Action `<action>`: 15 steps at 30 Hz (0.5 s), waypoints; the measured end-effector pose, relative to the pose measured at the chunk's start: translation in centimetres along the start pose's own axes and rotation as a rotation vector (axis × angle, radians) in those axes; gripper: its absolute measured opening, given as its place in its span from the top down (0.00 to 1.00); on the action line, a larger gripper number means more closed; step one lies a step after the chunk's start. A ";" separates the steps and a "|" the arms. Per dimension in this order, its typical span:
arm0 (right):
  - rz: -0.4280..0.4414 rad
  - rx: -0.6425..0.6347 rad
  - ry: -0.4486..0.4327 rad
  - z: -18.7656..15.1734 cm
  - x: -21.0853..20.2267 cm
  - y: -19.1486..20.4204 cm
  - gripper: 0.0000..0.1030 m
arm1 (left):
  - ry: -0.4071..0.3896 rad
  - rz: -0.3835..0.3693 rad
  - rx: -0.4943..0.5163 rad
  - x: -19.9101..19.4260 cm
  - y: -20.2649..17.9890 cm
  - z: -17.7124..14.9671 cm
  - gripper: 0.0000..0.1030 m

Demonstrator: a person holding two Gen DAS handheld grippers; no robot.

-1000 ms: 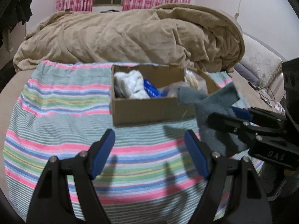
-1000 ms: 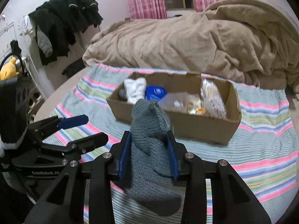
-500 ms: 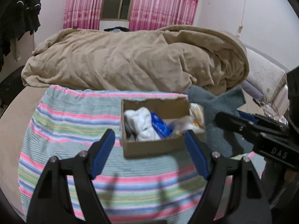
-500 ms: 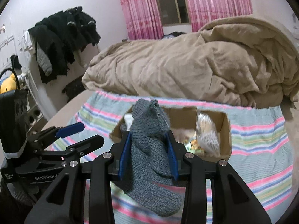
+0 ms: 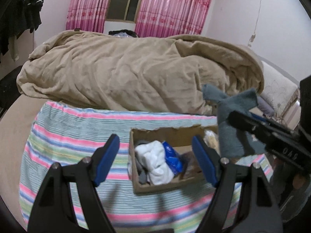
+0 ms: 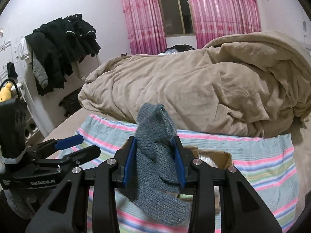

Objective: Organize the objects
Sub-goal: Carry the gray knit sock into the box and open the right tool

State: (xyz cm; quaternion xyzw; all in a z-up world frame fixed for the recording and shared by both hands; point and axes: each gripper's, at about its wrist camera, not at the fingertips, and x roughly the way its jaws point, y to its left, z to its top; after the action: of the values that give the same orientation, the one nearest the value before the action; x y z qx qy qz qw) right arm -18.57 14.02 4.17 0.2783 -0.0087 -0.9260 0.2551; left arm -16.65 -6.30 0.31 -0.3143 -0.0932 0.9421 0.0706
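My right gripper [image 6: 154,145] is shut on a grey knitted sock [image 6: 155,155] that hangs from its blue pads above the cardboard box [image 6: 225,157]. In the left wrist view the sock [image 5: 231,128] dangles over the right end of the box [image 5: 153,188], which holds a white cloth [image 5: 155,161], a blue packet [image 5: 172,157] and other items. My left gripper [image 5: 155,151] is open and empty, held in front of and above the box. It also shows at the left of the right wrist view [image 6: 77,145].
The box sits on a striped cloth [image 5: 77,134] on the bed. A bunched beige duvet [image 5: 126,73] lies behind it. Dark clothes [image 6: 64,44] hang on the left wall. A pillow [image 5: 278,89] lies at the right. Pink curtains [image 6: 213,9] flank a window.
Both grippers have risen and pulled back from the box, so it sits lower and smaller in view. The right gripper still holds the sock, now over the box.
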 end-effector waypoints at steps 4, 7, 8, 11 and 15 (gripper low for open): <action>0.002 0.016 0.042 -0.1 2.5 -0.6 0.62 | 0.056 0.021 -0.005 2.7 0.9 -0.4 0.24; 0.027 0.045 0.095 -0.8 4.6 -1.1 0.62 | 0.085 0.026 -0.012 3.9 1.3 -0.8 0.24; 0.031 0.052 0.117 -1.2 5.5 -1.3 0.62 | 0.092 0.032 -0.016 4.3 1.5 -1.0 0.24; 0.032 0.066 0.170 -2.2 7.7 -1.6 0.62 | 0.119 0.043 -0.018 5.4 1.7 -1.6 0.24; 0.031 0.076 0.231 -3.8 9.7 -1.7 0.62 | 0.147 0.051 -0.023 6.3 2.1 -2.2 0.24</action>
State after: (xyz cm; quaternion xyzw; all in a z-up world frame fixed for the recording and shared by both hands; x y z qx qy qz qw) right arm -24.37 11.35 -4.27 0.3922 -0.0186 -0.8827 0.2582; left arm -20.48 -6.81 -5.53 -0.3858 -0.0906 0.9168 0.0497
